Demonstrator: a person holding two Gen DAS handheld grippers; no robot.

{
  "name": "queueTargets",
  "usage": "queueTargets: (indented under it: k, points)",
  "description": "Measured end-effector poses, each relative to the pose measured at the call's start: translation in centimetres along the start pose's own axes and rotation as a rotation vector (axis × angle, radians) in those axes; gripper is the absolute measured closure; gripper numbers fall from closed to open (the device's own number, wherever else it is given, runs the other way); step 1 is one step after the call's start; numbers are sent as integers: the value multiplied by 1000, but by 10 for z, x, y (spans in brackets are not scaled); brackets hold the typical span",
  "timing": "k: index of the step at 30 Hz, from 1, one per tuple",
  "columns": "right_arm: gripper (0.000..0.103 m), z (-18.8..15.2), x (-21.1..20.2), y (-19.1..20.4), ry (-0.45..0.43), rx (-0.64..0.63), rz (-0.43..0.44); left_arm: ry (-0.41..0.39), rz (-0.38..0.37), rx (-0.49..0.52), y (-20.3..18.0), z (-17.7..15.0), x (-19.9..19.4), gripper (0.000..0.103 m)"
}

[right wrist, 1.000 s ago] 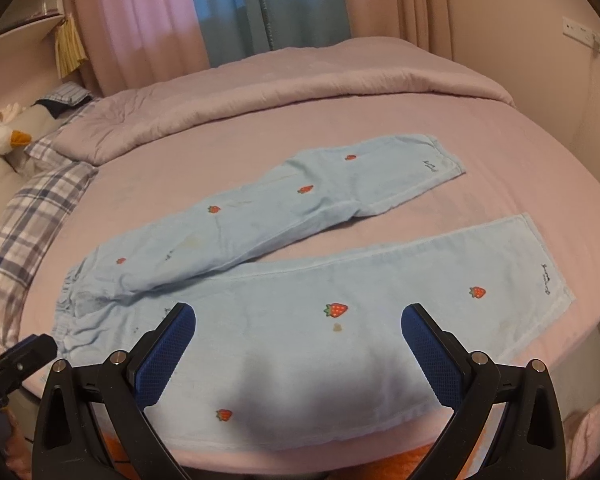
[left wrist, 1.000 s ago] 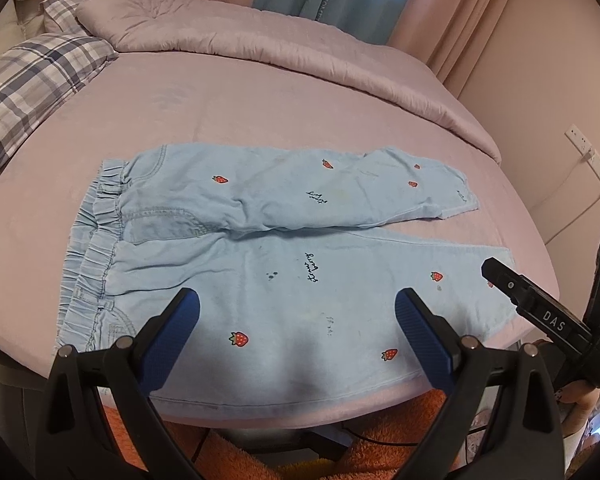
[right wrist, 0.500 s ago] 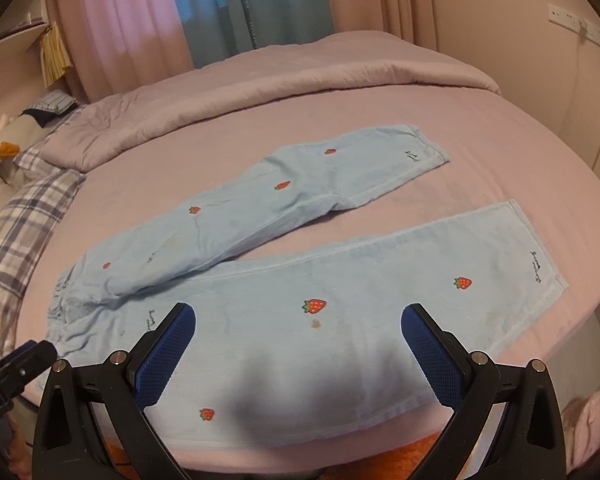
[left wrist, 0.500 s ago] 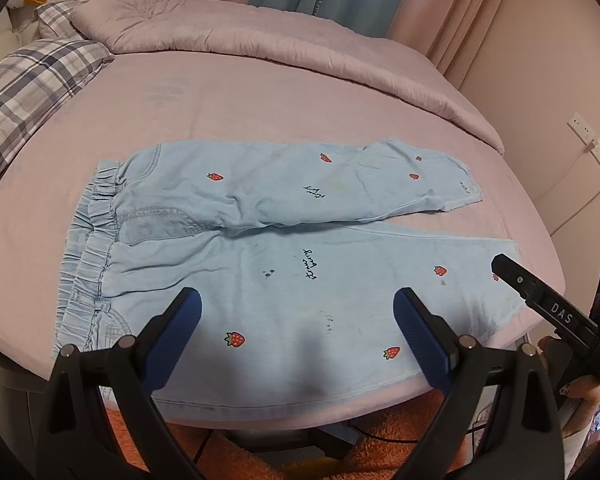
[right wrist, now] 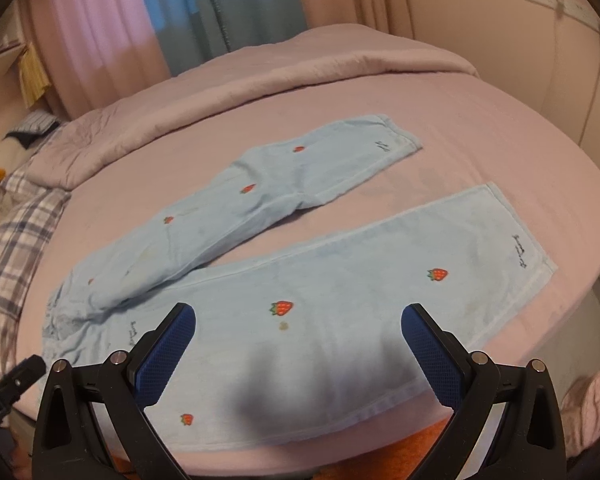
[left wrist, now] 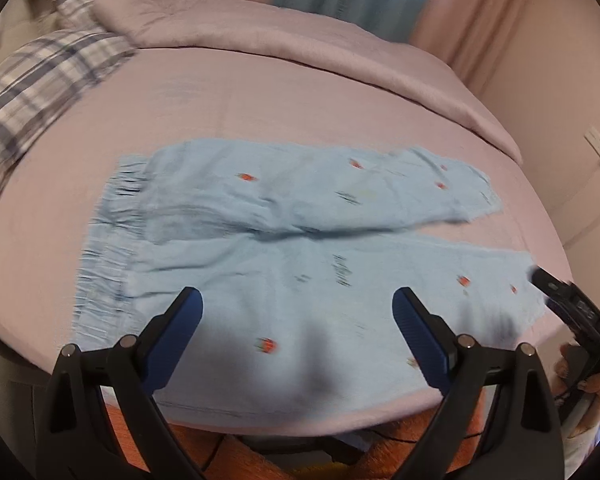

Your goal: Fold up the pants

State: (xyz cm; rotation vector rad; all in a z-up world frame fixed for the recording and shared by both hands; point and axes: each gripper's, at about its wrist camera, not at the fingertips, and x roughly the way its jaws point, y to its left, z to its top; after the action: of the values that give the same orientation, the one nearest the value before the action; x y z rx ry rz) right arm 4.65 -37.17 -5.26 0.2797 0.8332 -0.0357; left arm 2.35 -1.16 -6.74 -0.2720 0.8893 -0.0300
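Observation:
Light blue pants with red strawberry prints (left wrist: 292, 240) lie flat on a pink bed, waistband at the left, the two legs spread to the right. They also show in the right wrist view (right wrist: 300, 264). My left gripper (left wrist: 298, 320) is open and empty above the near leg, close to the bed's front edge. My right gripper (right wrist: 298, 336) is open and empty above the near leg, nearer its hem; it also shows at the right edge of the left wrist view (left wrist: 568, 304). Neither touches the cloth.
The pink bed (left wrist: 260, 112) has a rolled pink duvet (right wrist: 300, 76) along its far side and plaid pillows (left wrist: 36, 80) at the far left. A wall with a socket strip (right wrist: 556, 0) stands to the right. An orange rug (left wrist: 236, 452) lies below the bed's front edge.
Both grippers have drawn back and risen a little, so the pants sit farther off in view. The pants have not moved. The left wrist view is now motion-blurred.

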Motion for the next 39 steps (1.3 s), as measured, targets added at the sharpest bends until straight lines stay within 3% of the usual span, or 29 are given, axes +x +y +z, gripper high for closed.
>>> queueTargets:
  k: [3,5,7,9,12,18,20,22,23,25,26,28,30,33,35,36,37,39]
  points:
    - [0,6,0,-31,-2,78,-36,-29,112,-69,40,3,-1,8]
    - [1,10,1,-59,-9,139,-89,-27,210,-140,77,2,-1,8]
    - [7,12,0,-95,-11,215,-173,-20,248,-195,101,-3,1,8]
    - [11,10,1,-130,-2,283,-246,25,256,-265,129,-12,7,10]
    - [15,6,6,-169,19,375,-288,79,250,-348,152,-27,18,13]
    - [27,2,23,-219,49,517,-299,113,242,-413,168,-41,34,20]
    - [36,4,32,-228,51,537,-262,103,220,-413,166,-39,34,33]
    - [54,6,40,-230,71,539,-221,91,131,-457,169,-35,37,62]
    - [58,10,45,-228,84,526,-228,89,78,-471,169,-35,40,66]
    - [83,17,48,-220,75,476,-263,94,89,-442,163,-28,45,79]
    - [87,24,50,-214,70,452,-264,90,76,-438,160,-24,44,83]
    - [91,31,53,-208,64,444,-240,52,78,-442,157,-13,36,86]
    - [92,45,54,-204,53,418,-212,-39,83,-431,155,4,18,87]
    - [94,81,27,-181,-78,337,-173,-118,92,-402,153,19,-8,97]
    - [94,96,-1,-172,-180,327,-133,-150,213,-350,155,18,-18,102]
    - [94,98,-14,-172,-225,324,-121,-143,268,-351,162,13,-18,103]
    - [94,96,-20,-173,-248,325,-129,-114,250,-383,170,8,-15,103]
    - [94,82,-18,-186,-222,356,-160,-6,133,-486,191,-12,3,103]
